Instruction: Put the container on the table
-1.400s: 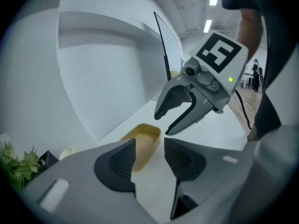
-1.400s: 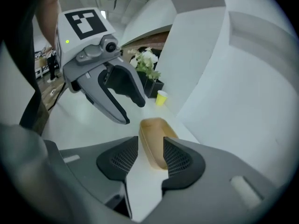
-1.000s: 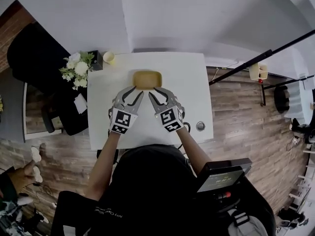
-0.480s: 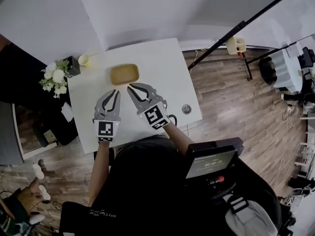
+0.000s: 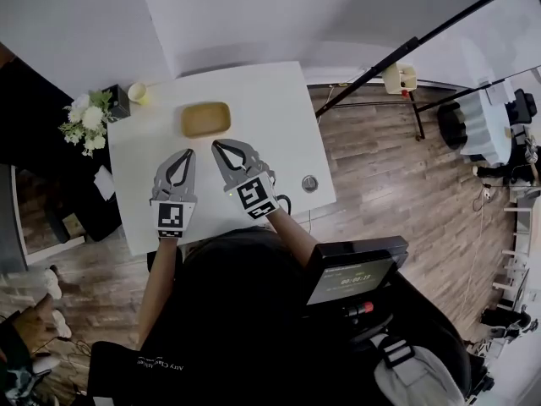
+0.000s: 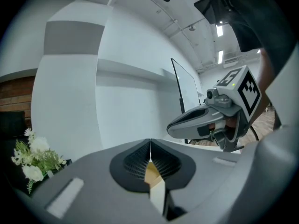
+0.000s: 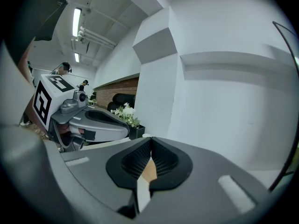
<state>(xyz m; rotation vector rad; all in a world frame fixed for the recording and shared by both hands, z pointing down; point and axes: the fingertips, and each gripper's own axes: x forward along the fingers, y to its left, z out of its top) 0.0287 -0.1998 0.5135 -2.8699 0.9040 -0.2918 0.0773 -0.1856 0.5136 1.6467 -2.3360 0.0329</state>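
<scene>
The container (image 5: pixel 205 118), a shallow tan dish, sits flat on the white bench (image 5: pixel 279 125), well in from every edge. You can judge the placing as done and treat what remains as a clean retreat. Just on your side of the container, and apart from it, the left gripper (image 5: pixel 189 153) and the right gripper (image 5: pixel 216 145) hover side by side with their tips aimed at its near rim. Both have just been closing. The left one's fingers (image 6: pixel 135 161) are now pressed together with nothing between them, and the right one's are the same. In each gripper view only a sliver of tan shows through the gap under the pads. Draw both hands straight back toward yourself, away from the container. Keep the tips above its rim and avoid any sideways sweep, since a light dish like this would probably slide at a nudge. There is no reason to open up again unless you see the container sitting crooked. If it is, spread the fingers before you reach in, not while you are over it. To the container's left stand a small cup (image 5: pixel 137 91) and, beyond that, white flowers (image 5: pixel 84 121). To its right, nearer you, a round fitting (image 5: pixel 309 182) sits in the bench. All three are well apart from your path, so a straight pull back should clear them.
</scene>
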